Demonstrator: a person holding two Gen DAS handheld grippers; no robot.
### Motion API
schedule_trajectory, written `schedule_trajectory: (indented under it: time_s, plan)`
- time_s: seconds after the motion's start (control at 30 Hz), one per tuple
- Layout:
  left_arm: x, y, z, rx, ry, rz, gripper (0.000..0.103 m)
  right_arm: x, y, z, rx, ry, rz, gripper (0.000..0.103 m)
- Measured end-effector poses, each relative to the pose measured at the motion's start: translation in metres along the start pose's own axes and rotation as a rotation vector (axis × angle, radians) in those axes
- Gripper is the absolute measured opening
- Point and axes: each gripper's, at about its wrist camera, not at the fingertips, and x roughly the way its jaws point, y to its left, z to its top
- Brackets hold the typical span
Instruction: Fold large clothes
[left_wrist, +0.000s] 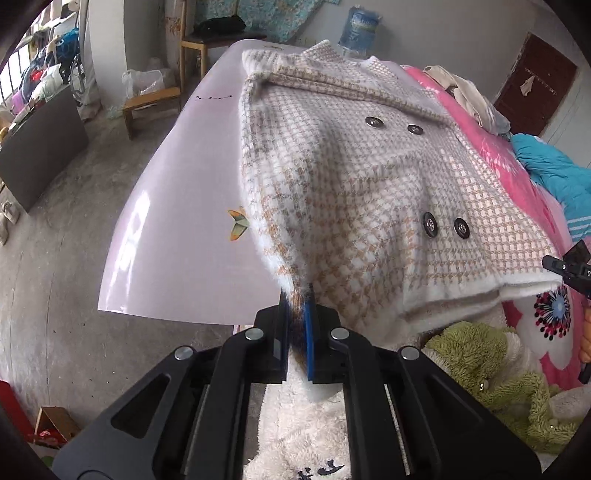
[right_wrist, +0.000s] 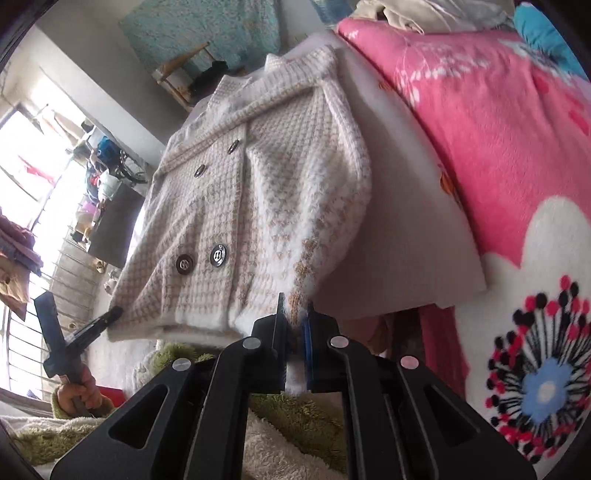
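A fuzzy cream and tan checked coat (left_wrist: 369, 177) with dark buttons lies front up on a pale pink board (left_wrist: 184, 192), collar at the far end. My left gripper (left_wrist: 297, 295) is shut on the coat's near left hem corner. My right gripper (right_wrist: 295, 306) is shut on the coat's (right_wrist: 236, 206) near right corner, where the folded sleeve ends. The right gripper (left_wrist: 565, 266) shows at the right edge of the left wrist view. The left gripper (right_wrist: 92, 328) shows at the lower left of the right wrist view.
The board (right_wrist: 406, 221) rests on a bed with a pink flowered blanket (right_wrist: 498, 147). A green plush sleeve (left_wrist: 491, 369) and white fleece are close below. A blue garment (left_wrist: 554, 173), wooden stools (left_wrist: 147, 107), a water bottle (left_wrist: 360, 29) and concrete floor (left_wrist: 55, 277) surround it.
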Motion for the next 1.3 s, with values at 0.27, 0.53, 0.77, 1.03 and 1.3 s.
schedule_trajectory:
  time_s: [0.27, 0.53, 0.77, 1.03, 1.3]
  plan:
    - [-0.016, 0.002, 0.038, -0.041, -0.098, -0.139, 0.006, 0.001, 0.013, 0.036, 0.002, -0.074, 0.113, 0.007]
    - [0.004, 0.009, 0.125, -0.1, -0.215, -0.144, 0.006, 0.027, 0.026, 0.131, 0.024, -0.193, 0.186, 0.008]
    - [0.055, 0.025, 0.203, -0.155, -0.252, -0.118, 0.011, 0.091, 0.009, 0.209, 0.103, -0.202, 0.16, 0.055]
    - [0.072, 0.048, 0.194, -0.217, -0.264, -0.09, 0.053, 0.115, -0.029, 0.203, 0.12, -0.169, 0.081, 0.063]
    - [0.059, 0.047, 0.131, -0.251, -0.145, -0.266, 0.067, 0.082, -0.045, 0.134, 0.078, -0.101, 0.022, 0.067]
